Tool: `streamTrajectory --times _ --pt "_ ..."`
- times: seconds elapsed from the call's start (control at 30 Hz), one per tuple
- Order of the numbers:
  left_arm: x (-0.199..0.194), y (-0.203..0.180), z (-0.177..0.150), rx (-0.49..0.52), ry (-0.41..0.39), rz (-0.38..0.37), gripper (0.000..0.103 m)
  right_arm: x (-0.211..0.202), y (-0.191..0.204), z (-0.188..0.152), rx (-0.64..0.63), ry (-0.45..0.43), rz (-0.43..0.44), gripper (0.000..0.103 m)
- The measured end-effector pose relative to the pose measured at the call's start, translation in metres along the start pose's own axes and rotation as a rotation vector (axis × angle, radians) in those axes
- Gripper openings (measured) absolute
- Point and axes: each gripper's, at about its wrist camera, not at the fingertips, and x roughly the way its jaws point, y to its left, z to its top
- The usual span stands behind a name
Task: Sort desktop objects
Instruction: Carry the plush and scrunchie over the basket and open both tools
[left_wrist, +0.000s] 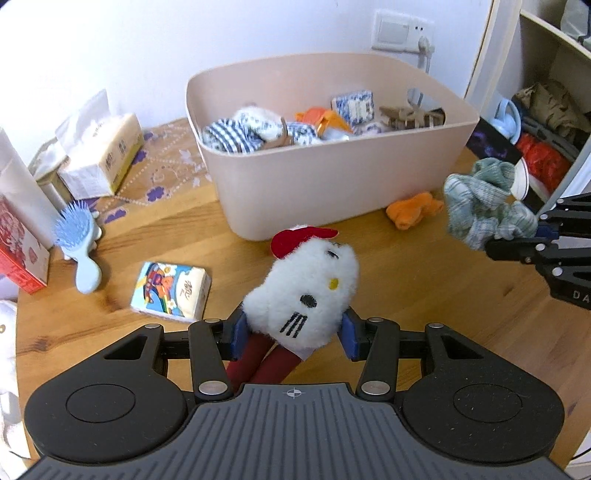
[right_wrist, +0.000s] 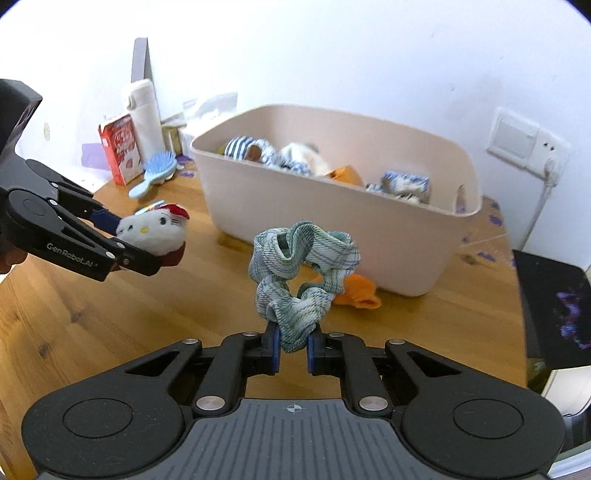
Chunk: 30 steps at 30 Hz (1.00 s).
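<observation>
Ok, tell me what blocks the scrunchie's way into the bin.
Nothing visible: the scrunchie hangs in the right gripper, off the table, short of the open bin. Only its near wall is ahead; lift over it.

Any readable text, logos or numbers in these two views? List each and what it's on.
"GenRobot.AI": white print on the left claw arm, right wrist view.
"DA", cut off by the frame edge: on the right claw body, left wrist view.
Red carton: white characters, too blurred to read.
Tissue pack and tissue box: print too small to read.
</observation>
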Motion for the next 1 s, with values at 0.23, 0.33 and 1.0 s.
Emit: streamTrajectory --times 0.23,0.33,1.0 --pt "-0.022 0.001 0.018 0.005 -0.057 0.004 0.049 -0.029 -0.016 0.006 0.012 -0.067 -0.051 0.013" --pt "-0.033 0.003 0.030 0.008 -0.091 0.016 0.049 -0.041 -0.022 0.011 0.022 -0.097 -0.071 0.013" --pt "-0.062 0.011 0.113 -0.014 -0.263 0.063 0.049 -0.065 -0.059 0.055 -0.007 -0.228 -0.176 0.013"
